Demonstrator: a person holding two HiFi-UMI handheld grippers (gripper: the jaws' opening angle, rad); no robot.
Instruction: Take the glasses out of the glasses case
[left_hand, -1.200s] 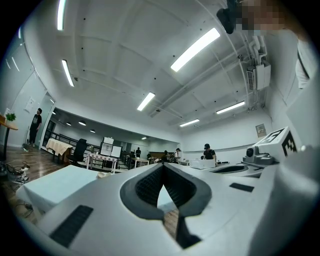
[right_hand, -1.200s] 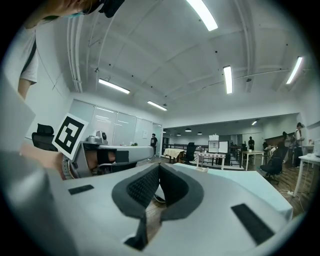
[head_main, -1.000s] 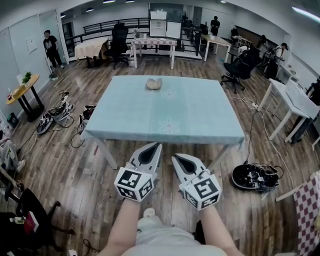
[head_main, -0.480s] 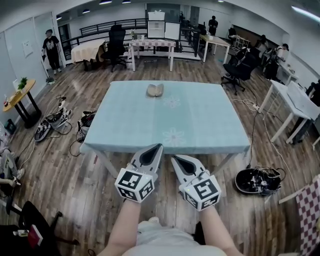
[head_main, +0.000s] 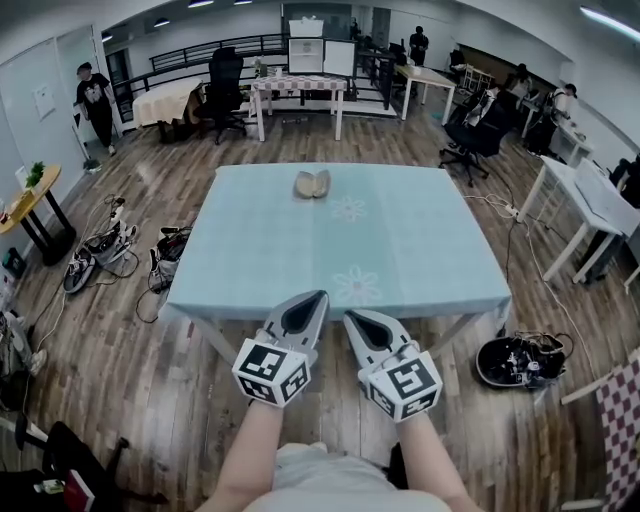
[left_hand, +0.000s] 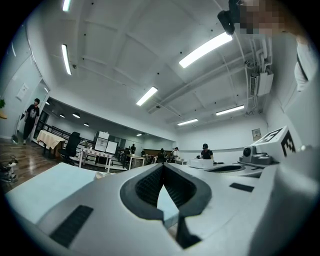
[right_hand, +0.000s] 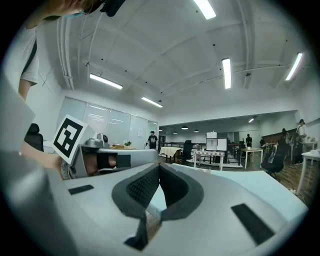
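Head view: the glasses case (head_main: 313, 184) lies upper centre, near the far edge of the blue surface (head_main: 400, 250). The left gripper (head_main: 319, 295) and right gripper (head_main: 349, 316) hover low, short of its near edge. This looks like the approach; next comes a long reach over bare cloth.

Left gripper view: jaws together, holding nothing.

Right gripper view: jaws together too, holding nothing.

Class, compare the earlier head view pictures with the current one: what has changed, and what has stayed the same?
The person has stepped nearer the table: its near edge and the glasses case sit lower in the head view. Nothing was grasped or released. The left gripper and right gripper stay shut, empty, side by side.
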